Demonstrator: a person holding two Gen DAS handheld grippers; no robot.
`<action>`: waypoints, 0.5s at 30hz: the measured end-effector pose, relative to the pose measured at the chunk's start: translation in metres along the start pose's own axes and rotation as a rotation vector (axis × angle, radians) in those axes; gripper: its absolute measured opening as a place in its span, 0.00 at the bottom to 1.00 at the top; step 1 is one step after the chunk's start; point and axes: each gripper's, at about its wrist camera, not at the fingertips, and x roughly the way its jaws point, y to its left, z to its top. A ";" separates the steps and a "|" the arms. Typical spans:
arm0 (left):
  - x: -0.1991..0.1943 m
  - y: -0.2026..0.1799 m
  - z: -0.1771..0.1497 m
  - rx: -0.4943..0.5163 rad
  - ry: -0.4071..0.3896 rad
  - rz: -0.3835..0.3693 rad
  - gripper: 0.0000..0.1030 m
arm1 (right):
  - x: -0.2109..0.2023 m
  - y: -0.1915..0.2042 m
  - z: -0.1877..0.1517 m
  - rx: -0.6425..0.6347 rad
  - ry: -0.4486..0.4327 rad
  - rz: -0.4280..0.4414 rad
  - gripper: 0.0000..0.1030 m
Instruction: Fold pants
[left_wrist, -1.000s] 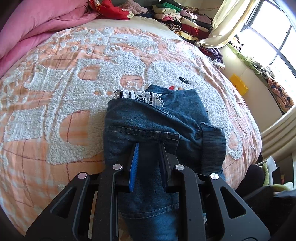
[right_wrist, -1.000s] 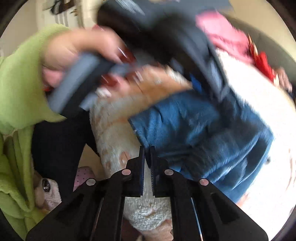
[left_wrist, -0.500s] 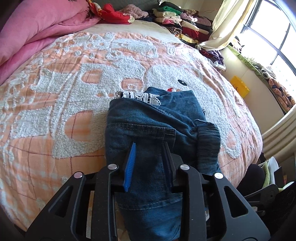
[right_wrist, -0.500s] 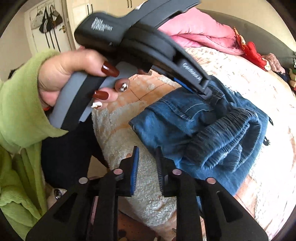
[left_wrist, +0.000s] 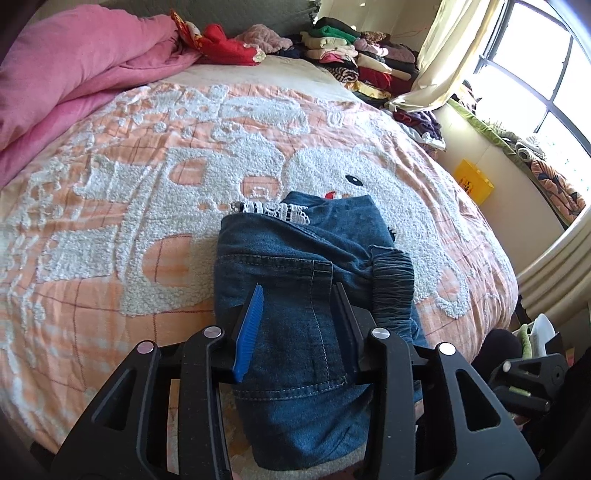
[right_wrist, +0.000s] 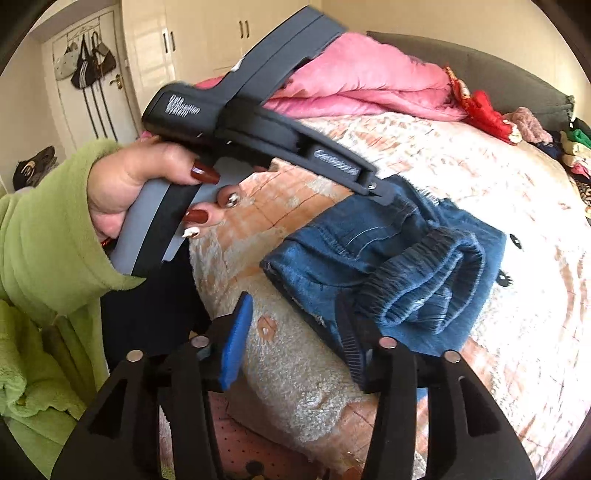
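Left gripper (left_wrist: 297, 295): its black jaws are opening, one faced with a ribbed blue pad and the other with a ribbed black one; denim shows in the gap, but neither pad presses on it.
Right gripper (right_wrist: 295, 314): its jaws are opening and stand wide, with the same blue and black ribbed pads; only fuzzy bedspread lies in the gap, and the black pad stands just at the near edge of the pants.
Pants (left_wrist: 306, 295): blue denim folded into a compact, roughly rectangular bundle near the bed's near edge, with pale stitched seams, a gathered dark elastic waistband bulging on the side toward the window, and a strip of white lace peeking out at the far end.
Bedspread (left_wrist: 110, 221): under the pants; peach checked cloth with raised, nubby white chenille patterns, among them a cartoon face beyond the pants.
Hand (right_wrist: 125, 184): in a fleecy green sleeve (right_wrist: 48, 236), with dark red nails, wrapped round the grey handle of the left gripper, just left of the pants in the right wrist view.
Pink quilt (left_wrist: 74, 74): soft, rumpled, well beyond the pants at the head of the bed.
Folded clothes (left_wrist: 354, 55): a many-coloured stack, far beyond the pants toward the window (left_wrist: 535, 74).
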 end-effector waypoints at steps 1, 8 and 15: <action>-0.002 0.000 0.000 -0.002 -0.005 -0.001 0.33 | -0.003 -0.001 0.000 0.004 -0.007 -0.007 0.52; -0.021 -0.004 -0.001 0.012 -0.044 0.007 0.46 | -0.023 -0.012 0.004 0.049 -0.057 -0.067 0.72; -0.031 -0.004 -0.004 0.034 -0.079 0.049 0.63 | -0.039 -0.047 0.005 0.182 -0.111 -0.148 0.77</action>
